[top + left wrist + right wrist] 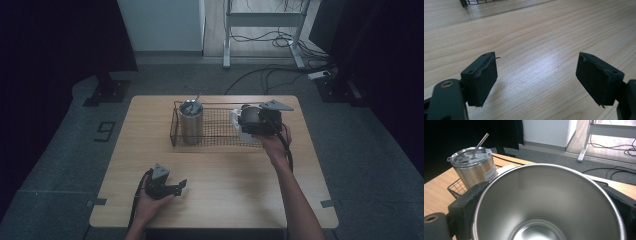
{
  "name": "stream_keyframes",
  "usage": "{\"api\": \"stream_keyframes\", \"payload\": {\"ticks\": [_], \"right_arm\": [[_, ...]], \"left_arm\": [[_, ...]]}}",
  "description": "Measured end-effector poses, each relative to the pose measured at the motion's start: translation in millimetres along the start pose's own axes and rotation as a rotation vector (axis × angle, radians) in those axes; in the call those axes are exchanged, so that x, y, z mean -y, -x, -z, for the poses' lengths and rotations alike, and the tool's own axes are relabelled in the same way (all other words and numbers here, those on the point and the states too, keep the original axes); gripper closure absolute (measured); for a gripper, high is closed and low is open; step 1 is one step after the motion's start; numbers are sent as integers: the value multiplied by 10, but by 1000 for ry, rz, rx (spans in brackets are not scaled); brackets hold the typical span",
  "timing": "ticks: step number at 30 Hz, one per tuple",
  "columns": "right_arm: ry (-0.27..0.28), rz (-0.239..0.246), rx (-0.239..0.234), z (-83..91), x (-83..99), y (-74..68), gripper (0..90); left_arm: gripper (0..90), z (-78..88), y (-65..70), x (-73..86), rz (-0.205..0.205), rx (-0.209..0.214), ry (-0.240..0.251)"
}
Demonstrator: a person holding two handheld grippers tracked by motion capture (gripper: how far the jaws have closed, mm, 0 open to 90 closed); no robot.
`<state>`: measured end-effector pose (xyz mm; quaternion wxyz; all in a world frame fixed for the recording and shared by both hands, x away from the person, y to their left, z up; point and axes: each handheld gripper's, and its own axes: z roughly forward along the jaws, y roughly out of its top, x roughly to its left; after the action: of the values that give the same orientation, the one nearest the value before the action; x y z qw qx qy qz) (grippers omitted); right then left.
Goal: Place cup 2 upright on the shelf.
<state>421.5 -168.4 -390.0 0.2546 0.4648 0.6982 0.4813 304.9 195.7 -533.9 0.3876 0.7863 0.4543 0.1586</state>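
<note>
An open steel cup point(549, 202) sits between the two black jaws of the right tongs point(544, 207), which press against its sides, its empty shiny inside facing up. Behind it to the left, a lidded steel tumbler point(474, 168) with a metal straw point(480, 143) stands in a wire basket point(456, 187) on the wooden desk point(436, 187). Beyond the cup, past the desk edge, lie grey carpet and cables point(614, 146).

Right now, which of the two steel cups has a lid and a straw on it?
The steel tumbler standing at the left end of the wire basket. It has a clear lid and a metal straw; the open cup clamped in the right gripper has neither.
</note>
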Motion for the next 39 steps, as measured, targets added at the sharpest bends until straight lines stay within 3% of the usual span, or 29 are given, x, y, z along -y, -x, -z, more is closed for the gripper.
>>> {"api": "stream_keyframes", "payload": {"ticks": [39], "right_arm": [[-31,-12,19,-339,-54,147,59]], "left_arm": [[180,-11,-3,21,10,6,-5]]}}
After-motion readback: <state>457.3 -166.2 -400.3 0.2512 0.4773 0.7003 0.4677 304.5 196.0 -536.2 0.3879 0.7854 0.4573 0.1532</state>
